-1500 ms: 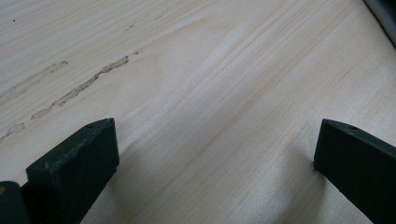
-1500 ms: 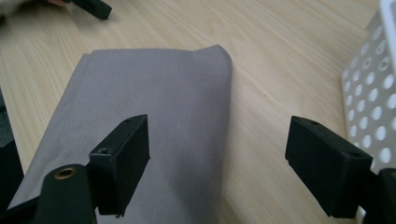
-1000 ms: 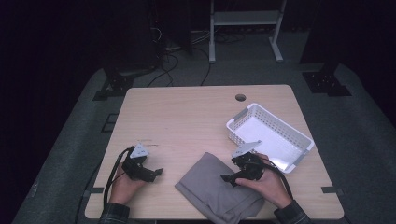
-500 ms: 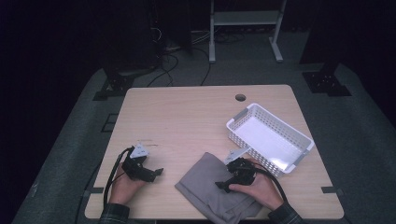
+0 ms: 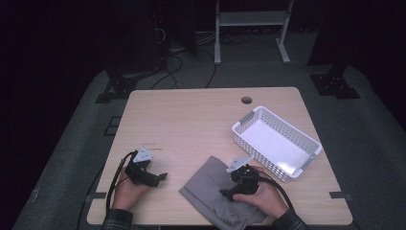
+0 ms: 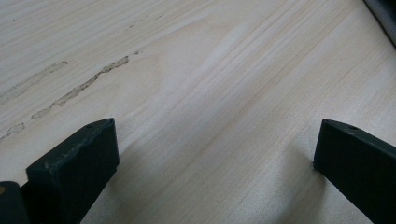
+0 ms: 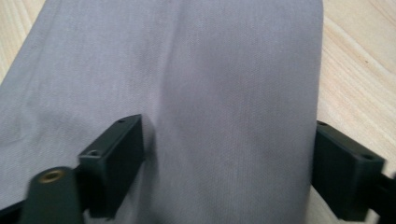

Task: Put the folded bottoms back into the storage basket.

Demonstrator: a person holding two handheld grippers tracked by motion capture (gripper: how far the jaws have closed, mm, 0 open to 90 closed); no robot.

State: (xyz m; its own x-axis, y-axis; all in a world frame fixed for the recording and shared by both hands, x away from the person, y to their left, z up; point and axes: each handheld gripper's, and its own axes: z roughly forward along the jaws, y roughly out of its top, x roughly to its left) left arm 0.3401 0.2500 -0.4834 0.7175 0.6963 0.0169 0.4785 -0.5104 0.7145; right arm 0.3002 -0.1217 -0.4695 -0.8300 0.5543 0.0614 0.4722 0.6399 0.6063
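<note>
The right gripper [image 5: 229, 193] hovers over a folded grey cloth [image 5: 210, 184], jaws wide and just closing, gripping nothing. The left gripper [image 5: 162, 177] sits open above the bare wooden table [image 5: 191, 120], beside a white basket [image 5: 275, 143]

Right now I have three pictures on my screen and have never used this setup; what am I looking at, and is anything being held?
No robot here: a person at a wooden table holds a hand tool with two black jaws in each hand. The wide picture comes from a camera above the person, looking forward and down. The two close pictures come from cameras riding on the tools.

On the table lie a grey cloth near the front edge and a white basket to its right.

The left gripper rests over bare wood beside the cloth, jaws wide apart. The right gripper sits over the cloth, jaws open with fabric spread between them, not pinched. Nothing is held yet.
</note>
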